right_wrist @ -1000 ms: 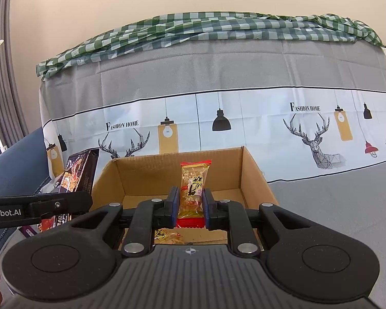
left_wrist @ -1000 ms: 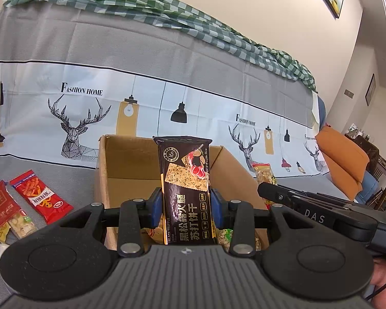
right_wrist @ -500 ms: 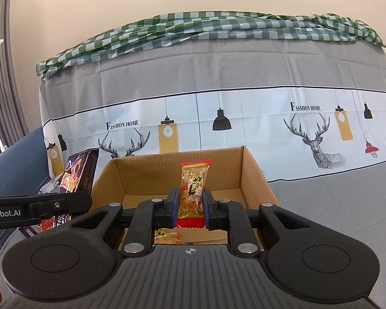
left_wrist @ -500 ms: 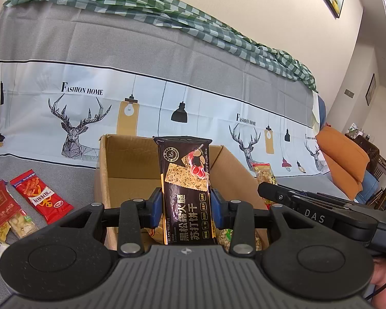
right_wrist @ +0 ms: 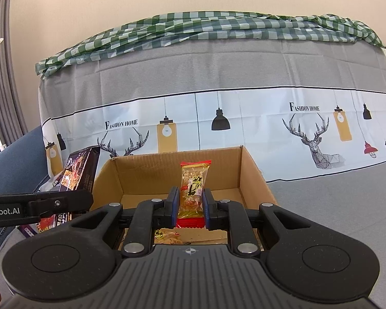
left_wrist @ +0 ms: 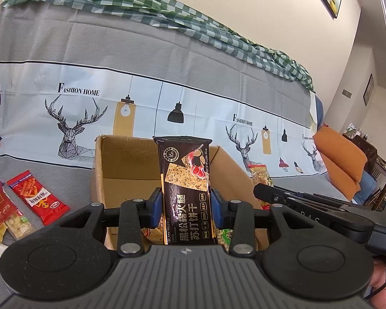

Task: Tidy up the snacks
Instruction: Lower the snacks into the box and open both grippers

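Over the cardboard box (right_wrist: 254, 177), both grippers hold snacks upright for dropping in: left gripper (left_wrist: 185, 207) fingers clamp a cracker pack (left_wrist: 185, 180), right gripper (right_wrist: 190, 206) fingers pinch a peanut bar (right_wrist: 193, 188).

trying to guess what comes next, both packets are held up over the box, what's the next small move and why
Probably lower one packet into the cardboard box and open. The left hand-held gripper clamps the black cracker packet and the right hand-held gripper the yellow snack packet, both upright above the open box, where other snacks already lie.
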